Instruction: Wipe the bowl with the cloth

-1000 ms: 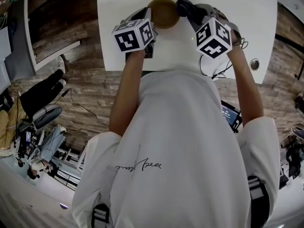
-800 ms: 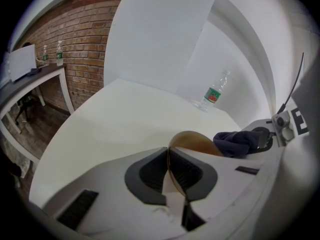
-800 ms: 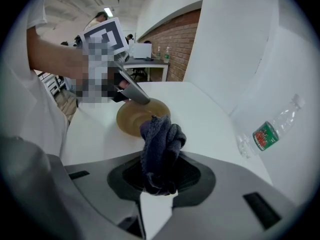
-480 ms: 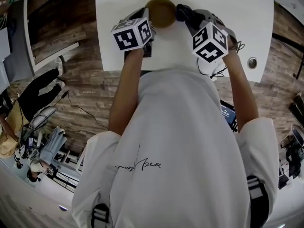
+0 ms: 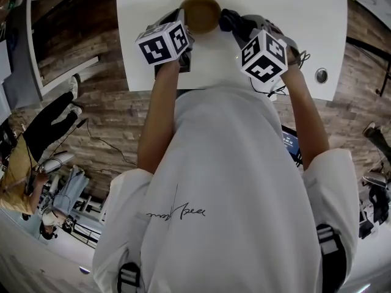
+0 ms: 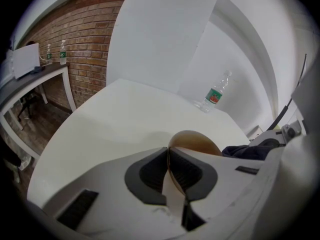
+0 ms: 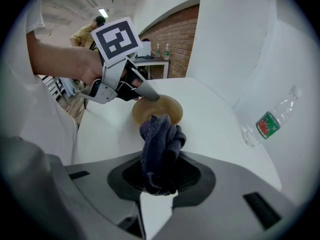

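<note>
The brown bowl sits on the white surface near its far edge, and the left claw is clenched right on its rim, one pad inside the wall, one outside. On the opposite side, the right claw is grasping the dark blue cloth, the wad bulging out past the tips and hanging just at the bowl's near rim; whether it touches, I can't tell. Well apart, toward the wall, a clear plastic bottle with a green label lies on its side.
</note>
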Motion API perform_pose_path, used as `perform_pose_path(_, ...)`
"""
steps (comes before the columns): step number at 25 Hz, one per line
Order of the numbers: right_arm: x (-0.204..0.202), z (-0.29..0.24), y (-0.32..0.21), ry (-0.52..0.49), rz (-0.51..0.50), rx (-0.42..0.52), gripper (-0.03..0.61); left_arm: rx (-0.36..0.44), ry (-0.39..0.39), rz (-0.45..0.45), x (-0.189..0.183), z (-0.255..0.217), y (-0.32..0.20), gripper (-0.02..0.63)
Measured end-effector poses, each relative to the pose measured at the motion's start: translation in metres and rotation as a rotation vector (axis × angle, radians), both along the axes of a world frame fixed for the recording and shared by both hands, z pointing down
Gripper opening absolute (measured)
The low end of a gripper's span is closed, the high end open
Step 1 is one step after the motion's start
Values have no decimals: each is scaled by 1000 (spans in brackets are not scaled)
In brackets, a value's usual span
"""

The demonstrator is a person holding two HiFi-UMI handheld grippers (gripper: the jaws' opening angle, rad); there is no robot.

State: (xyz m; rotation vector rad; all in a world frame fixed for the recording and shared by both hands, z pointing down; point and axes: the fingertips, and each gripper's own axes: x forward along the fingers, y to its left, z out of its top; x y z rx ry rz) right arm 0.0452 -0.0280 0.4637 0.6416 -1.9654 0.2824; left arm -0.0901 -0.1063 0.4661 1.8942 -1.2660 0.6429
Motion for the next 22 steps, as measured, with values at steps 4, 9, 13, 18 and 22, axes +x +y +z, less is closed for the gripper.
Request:
perform_pose_path(4, 0, -1, 4, -3, 5, -22, 91, 5, 5, 2, 2, -1, -1, 14)
perform_pose_path(9, -1, -4, 9, 1, -6, -43, 92, 2, 15, -4, 4, -1, 2, 14)
perform_pose_path(13, -2, -4, 14, 4, -15, -54, 92, 11, 5, -7, 3, -3, 1, 14)
perform_pose_path(18, -8, -1, 21, -15, -18, -82, 92, 6, 11, -9, 2, 0, 2, 14)
perform_pose_path(22, -12, 0, 24, -27, -25, -96, 92, 4, 22, -10, 3, 1, 2, 14)
